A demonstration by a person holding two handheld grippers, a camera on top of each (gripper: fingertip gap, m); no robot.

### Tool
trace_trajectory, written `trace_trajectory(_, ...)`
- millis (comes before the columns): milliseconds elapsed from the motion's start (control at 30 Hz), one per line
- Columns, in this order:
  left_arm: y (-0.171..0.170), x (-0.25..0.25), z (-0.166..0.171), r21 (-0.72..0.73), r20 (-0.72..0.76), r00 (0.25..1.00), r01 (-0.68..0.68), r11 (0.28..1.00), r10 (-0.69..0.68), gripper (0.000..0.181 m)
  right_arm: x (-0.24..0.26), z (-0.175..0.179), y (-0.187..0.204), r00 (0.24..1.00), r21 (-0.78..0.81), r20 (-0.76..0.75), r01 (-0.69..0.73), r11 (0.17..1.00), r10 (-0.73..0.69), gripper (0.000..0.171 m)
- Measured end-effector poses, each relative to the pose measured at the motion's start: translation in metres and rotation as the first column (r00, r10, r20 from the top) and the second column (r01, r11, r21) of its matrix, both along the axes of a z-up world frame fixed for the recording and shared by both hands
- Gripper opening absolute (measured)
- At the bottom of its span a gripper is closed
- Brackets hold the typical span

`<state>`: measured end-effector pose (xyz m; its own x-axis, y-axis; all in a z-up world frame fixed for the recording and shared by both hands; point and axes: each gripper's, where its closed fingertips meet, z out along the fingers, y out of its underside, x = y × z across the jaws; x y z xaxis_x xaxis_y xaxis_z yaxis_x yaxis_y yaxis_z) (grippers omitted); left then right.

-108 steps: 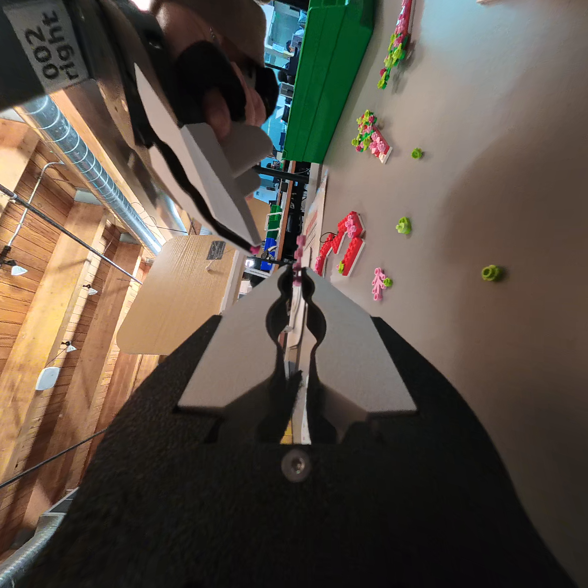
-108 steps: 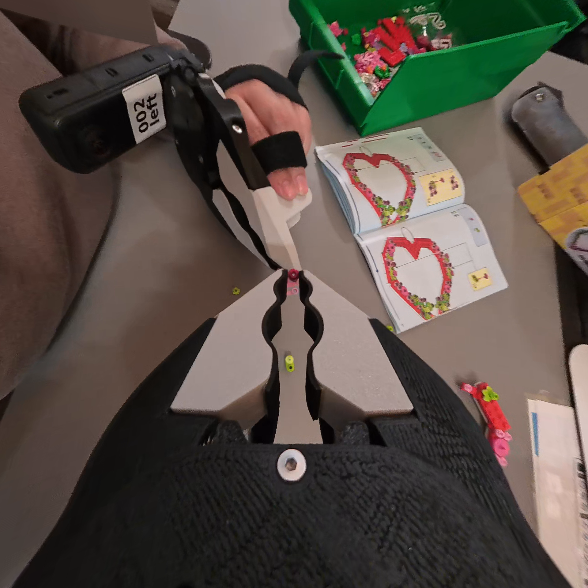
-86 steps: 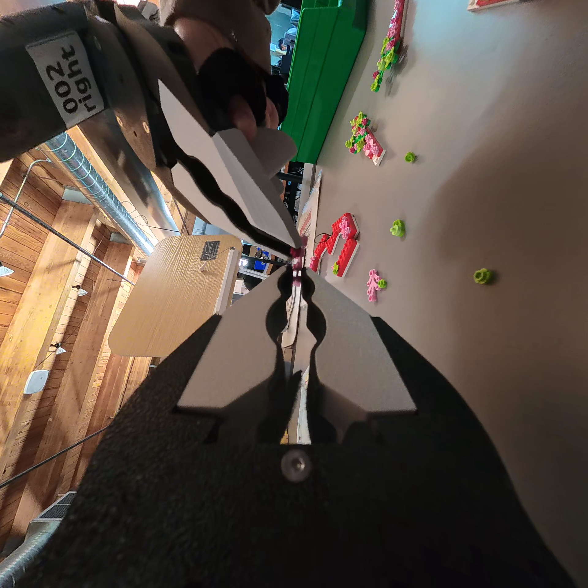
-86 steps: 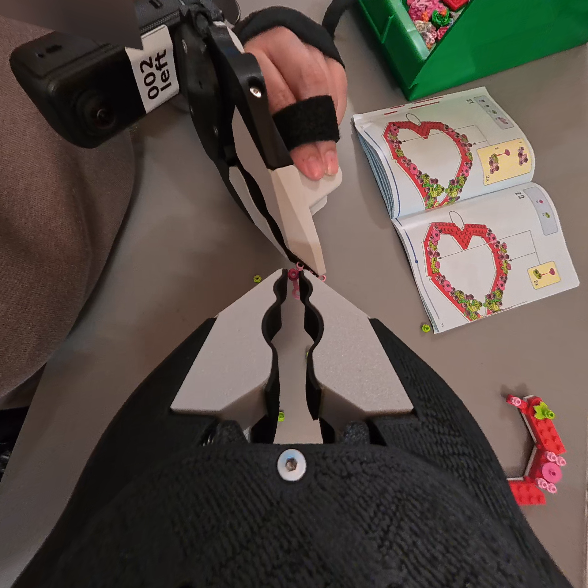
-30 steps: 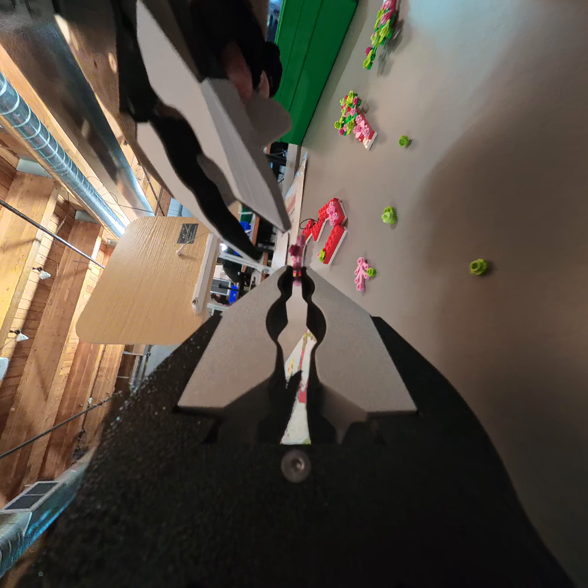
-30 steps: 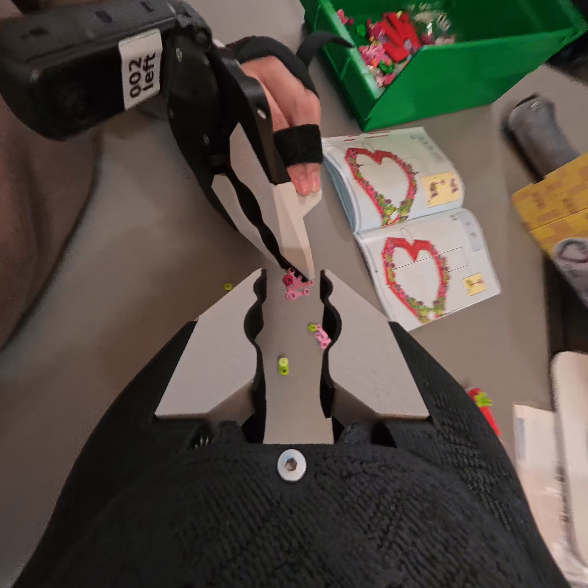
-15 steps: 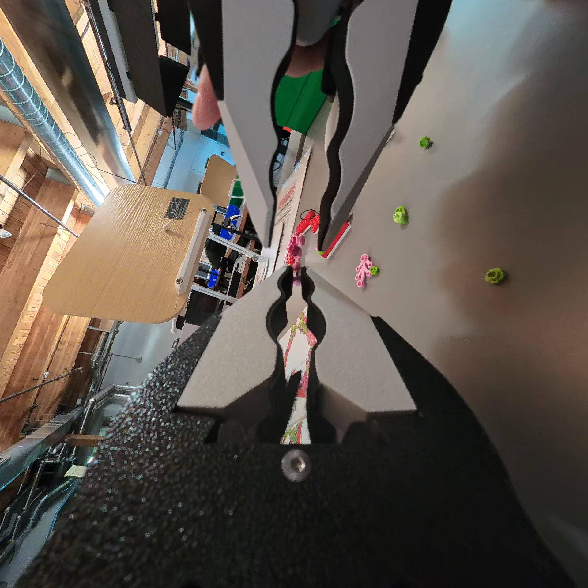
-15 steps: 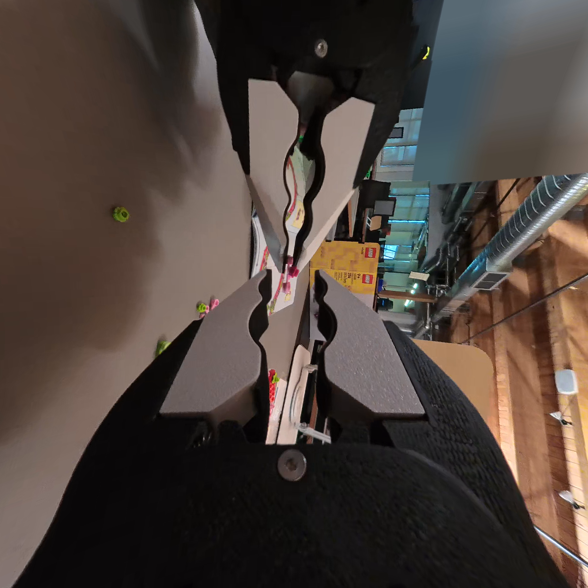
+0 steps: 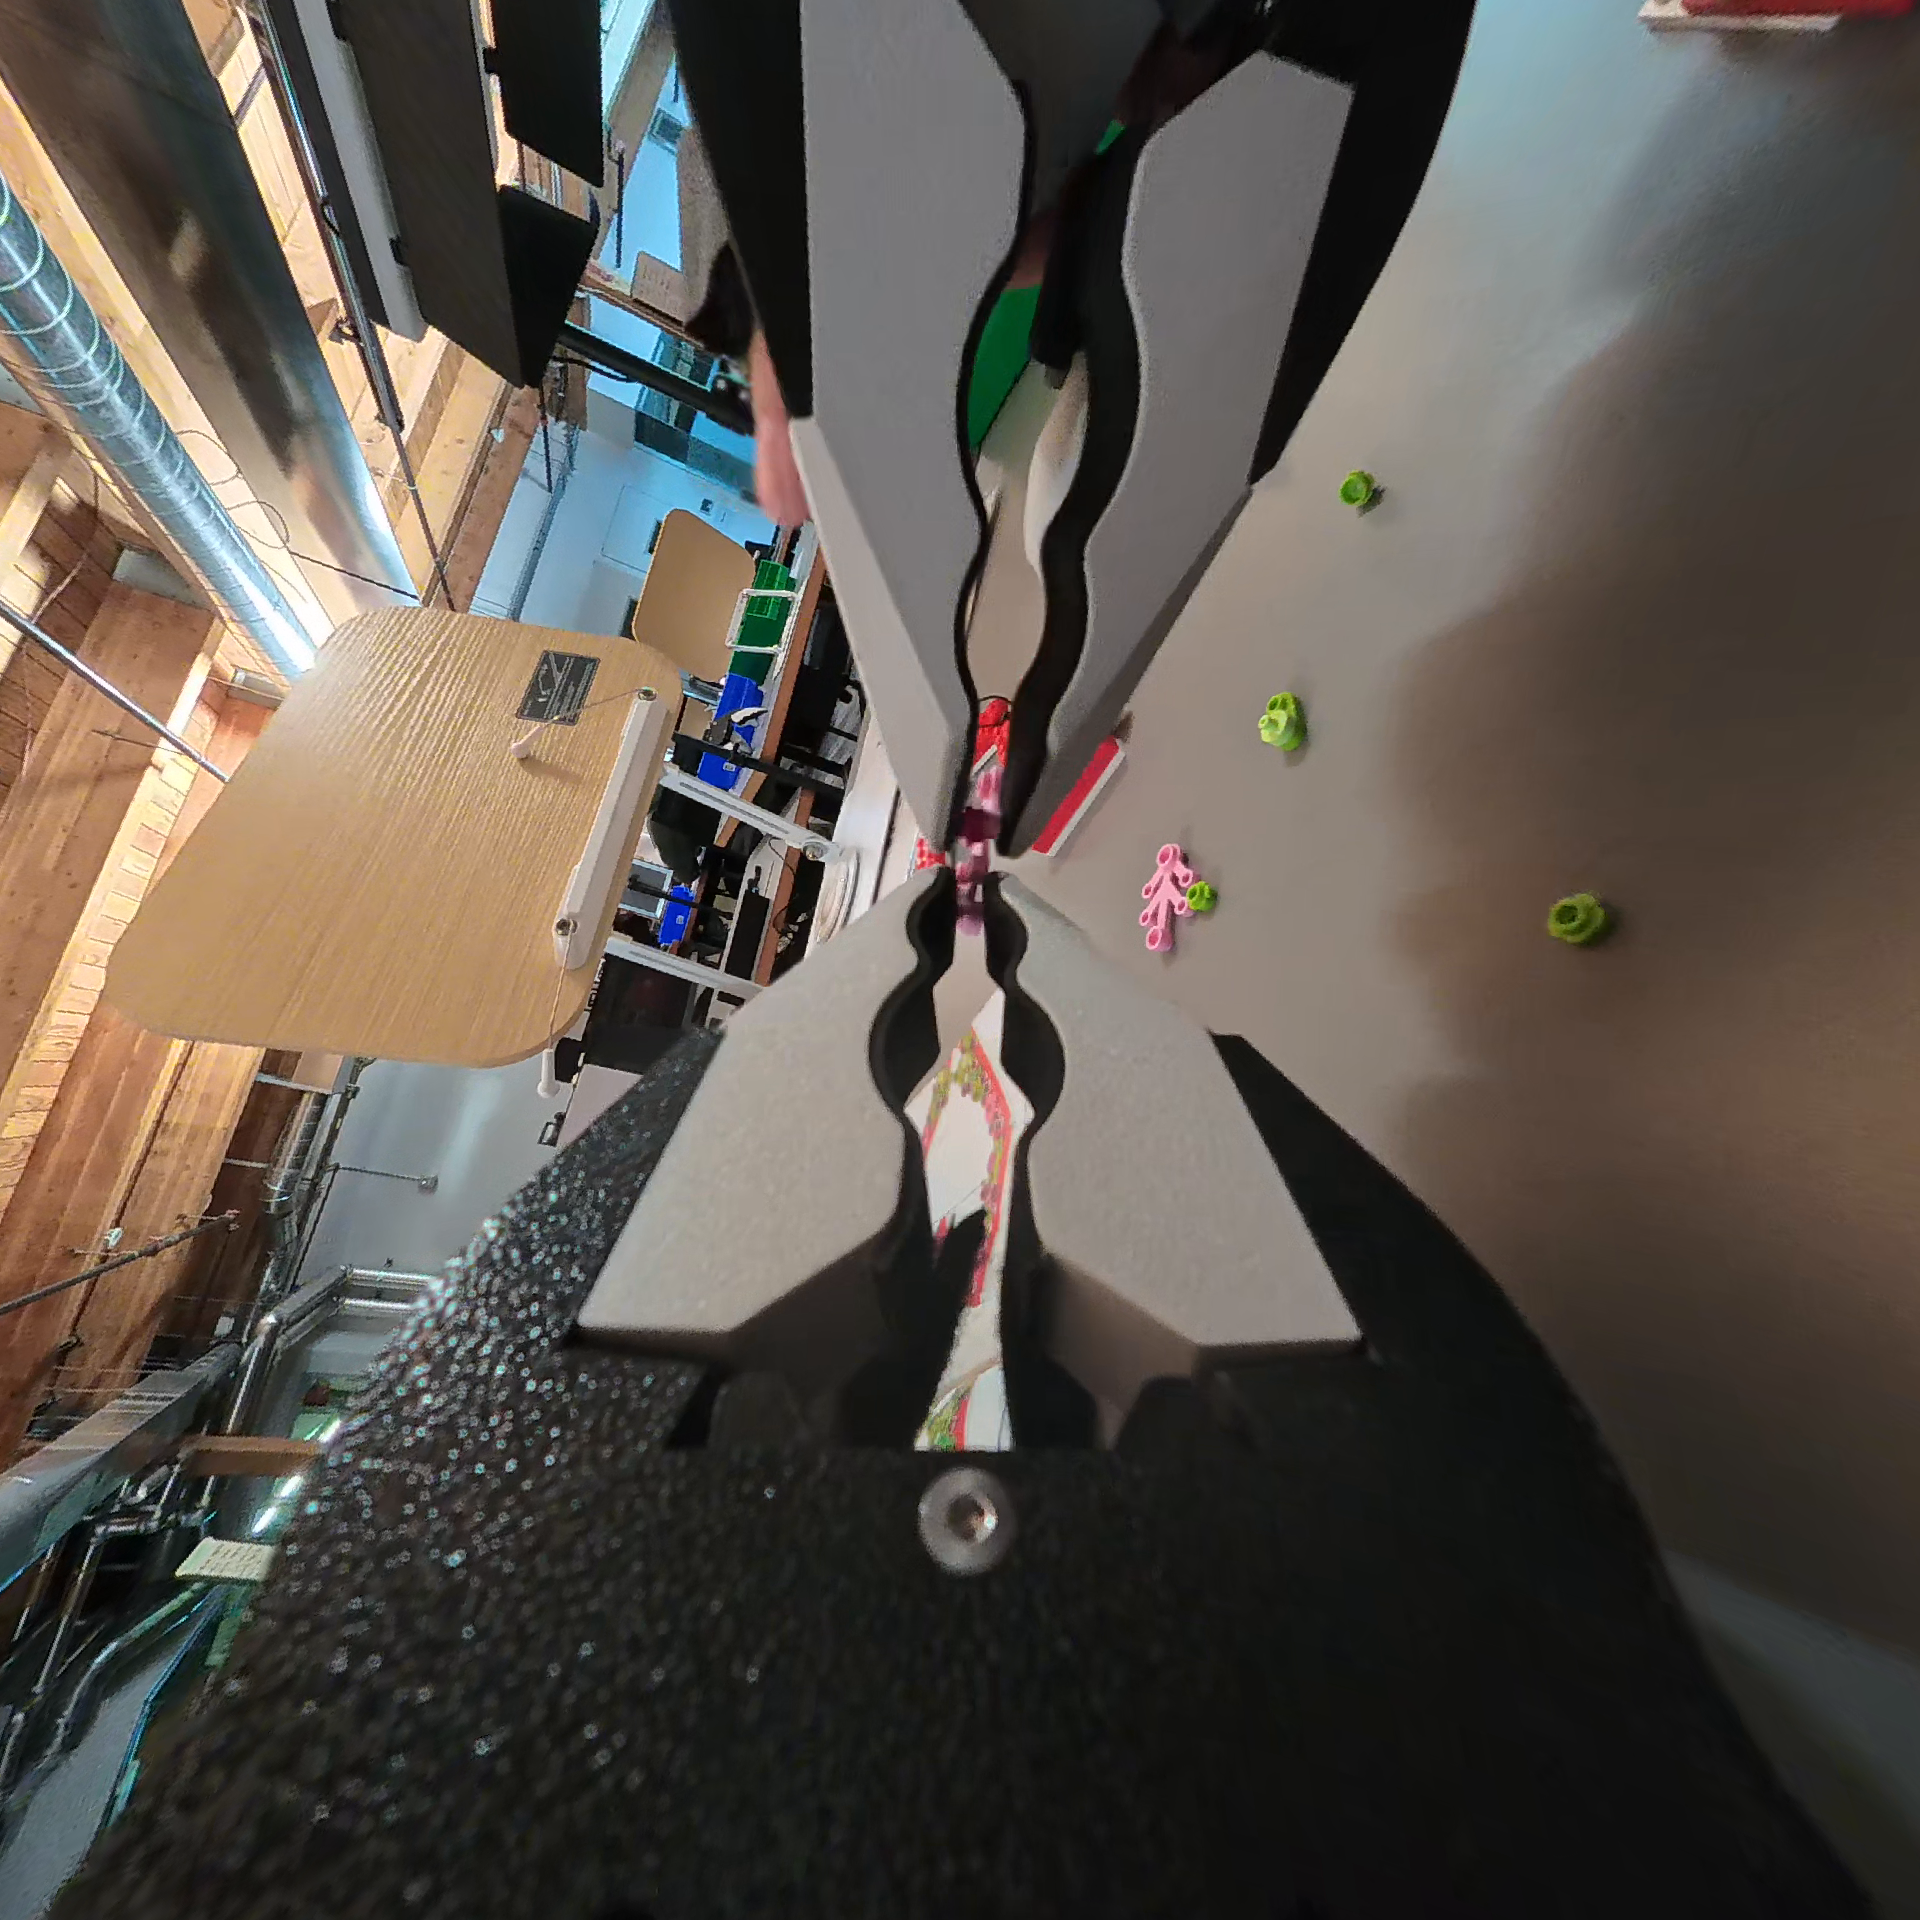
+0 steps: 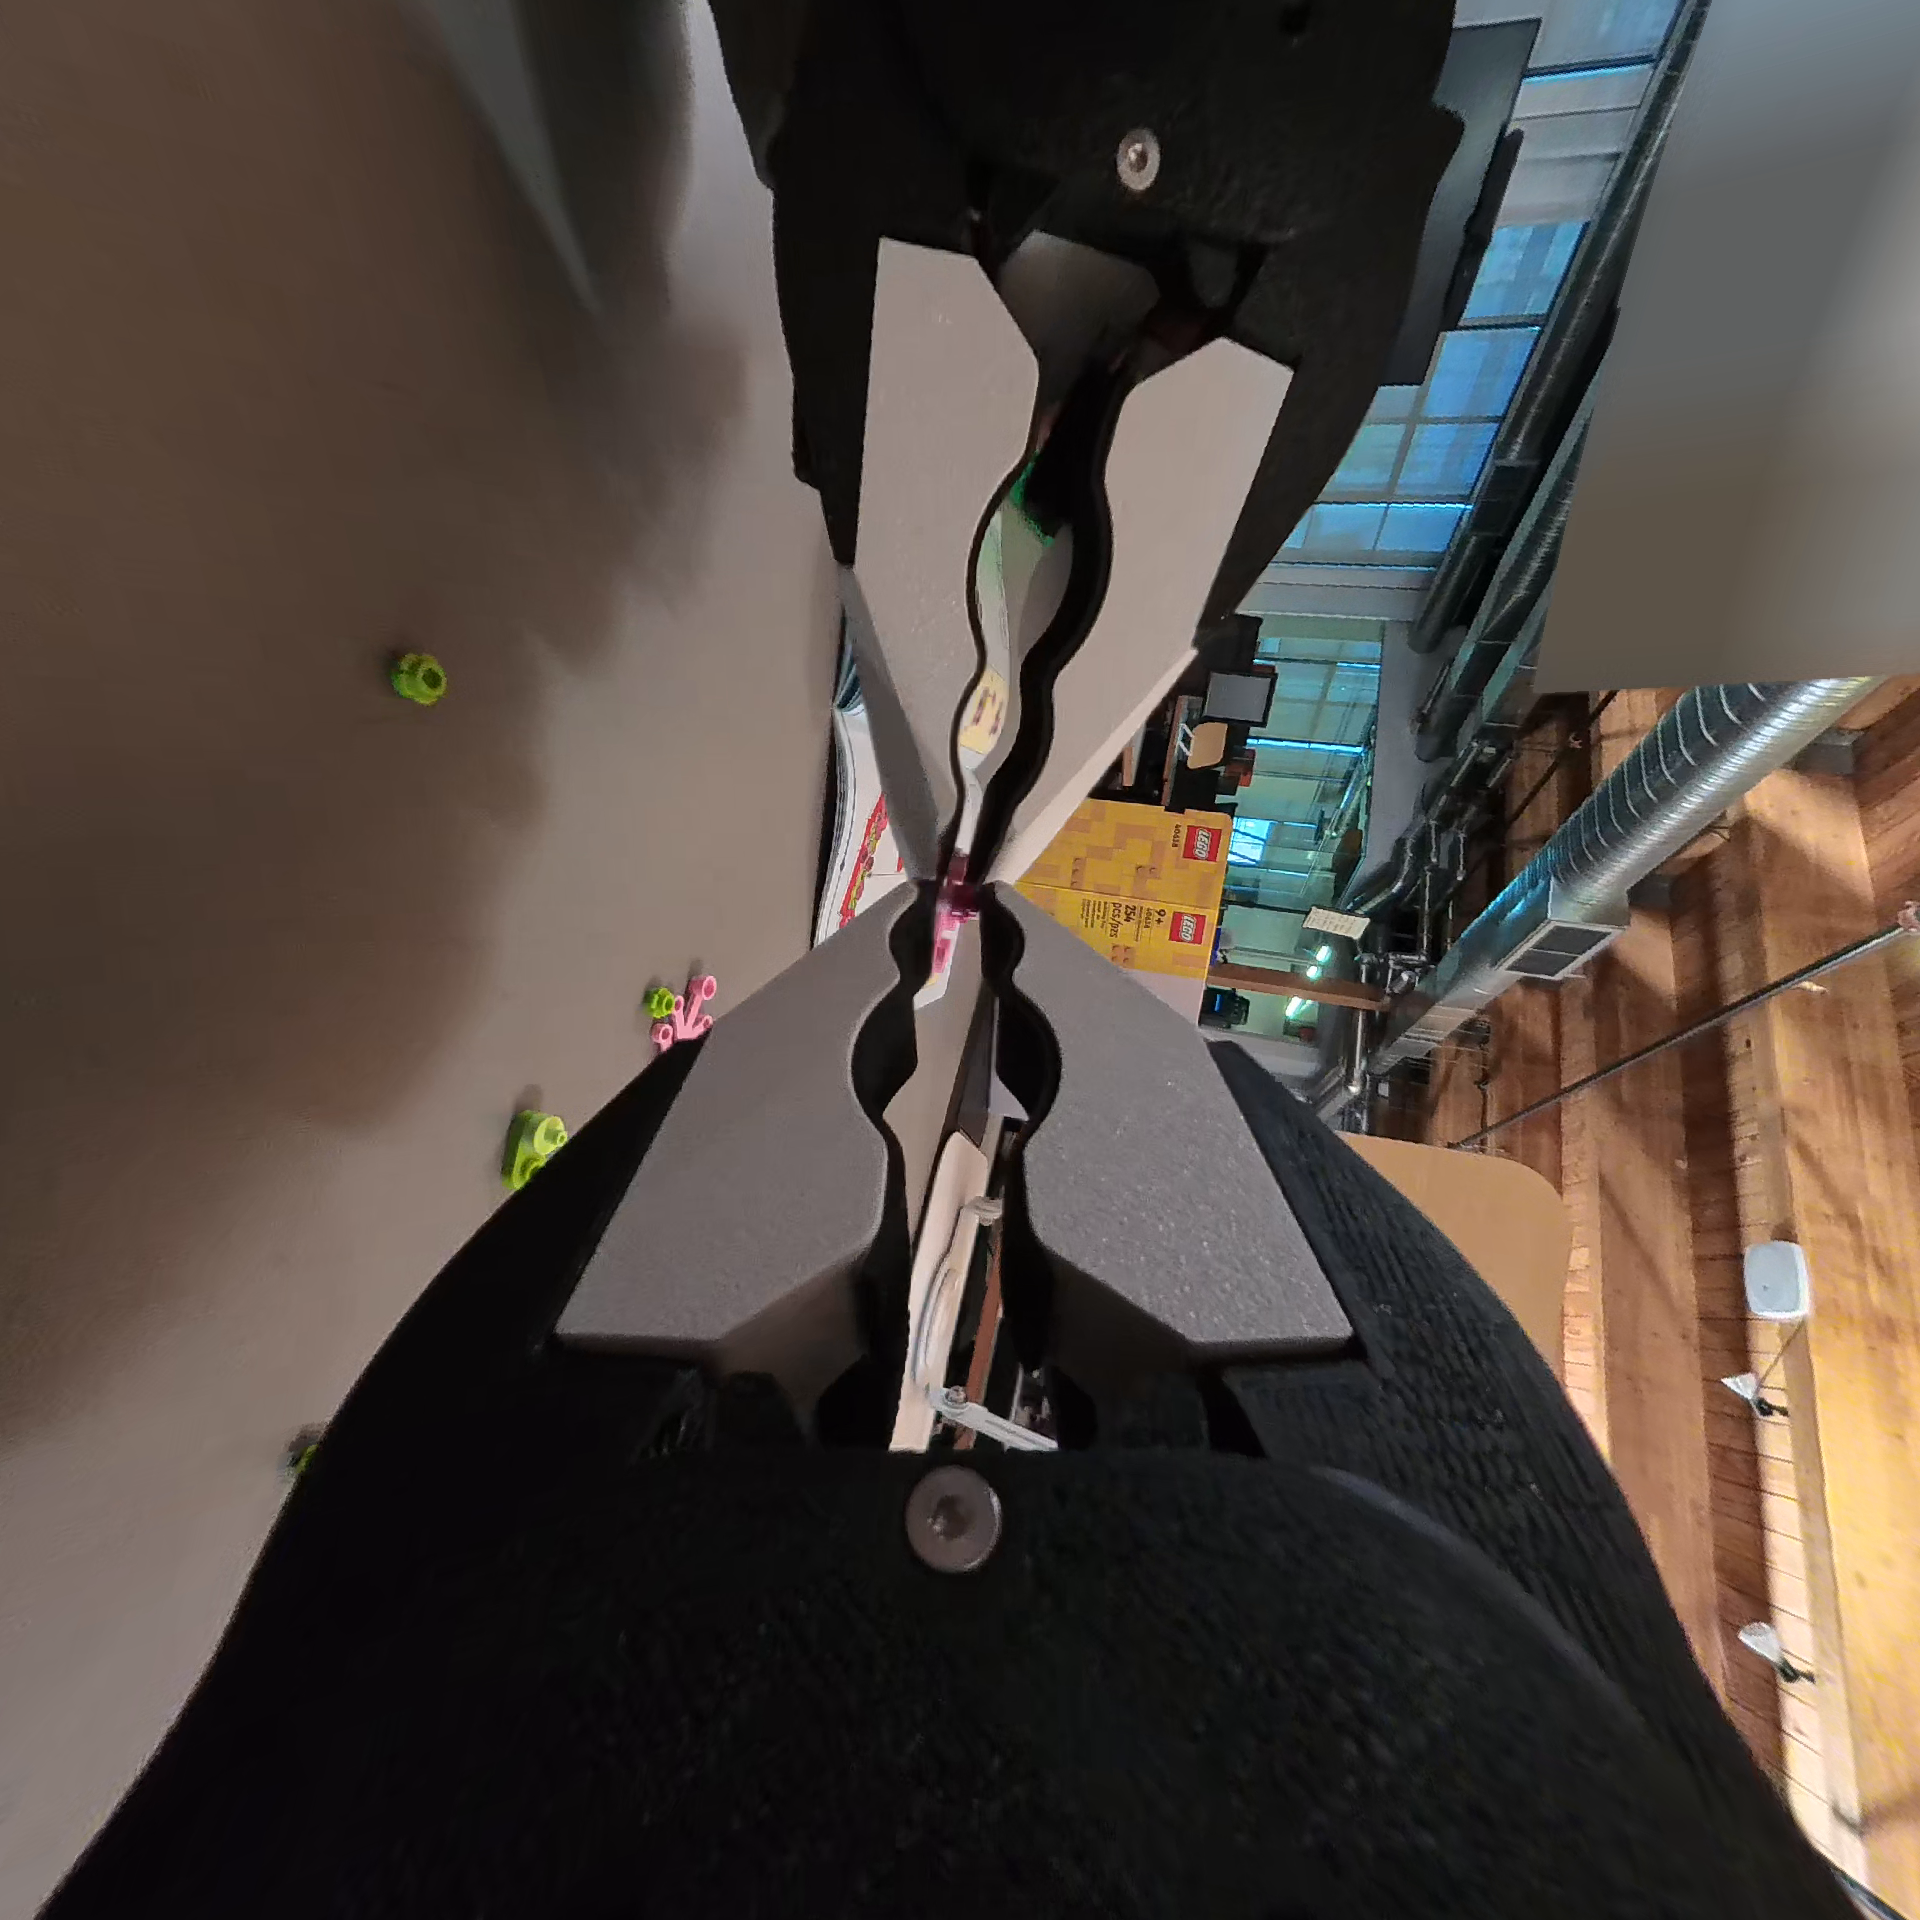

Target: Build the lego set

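A yellow box (image 10: 1138,883) bears printed logos and small writing.

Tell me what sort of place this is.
Probably a shared workshop or lab in a converted industrial building: wood-plank walls and an exposed metal duct, rows of benches with blue storage bins behind, and a grey worktable scattered with small lego pieces.

Likely a loft-style workshop or office: timber walls (image 9: 94,935), exposed ducts (image 10: 1621,852), cluttered benches (image 9: 748,769) behind.
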<state>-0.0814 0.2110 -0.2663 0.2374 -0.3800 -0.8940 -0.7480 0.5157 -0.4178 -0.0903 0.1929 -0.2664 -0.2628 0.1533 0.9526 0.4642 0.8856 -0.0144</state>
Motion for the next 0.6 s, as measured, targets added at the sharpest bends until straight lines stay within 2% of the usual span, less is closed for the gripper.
trace_trajectory(333, -0.001, 0.0, 0.003, -0.027, 0.036, 0.999, 0.008, 1.0, -0.007, 0.003, 0.0, 0.004, 0.001, 0.999, -0.144, -0.035, 0.029, 0.989, -0.035, 0.005)
trace_trajectory(600, -0.001, -0.001, 0.007, -0.074, 0.098, 0.995, 0.018, 0.997, -0.011, 0.003, 0.0, 0.011, 0.001, 0.999, 0.035, -0.052, 0.0, 0.999, 0.002, 0.005)
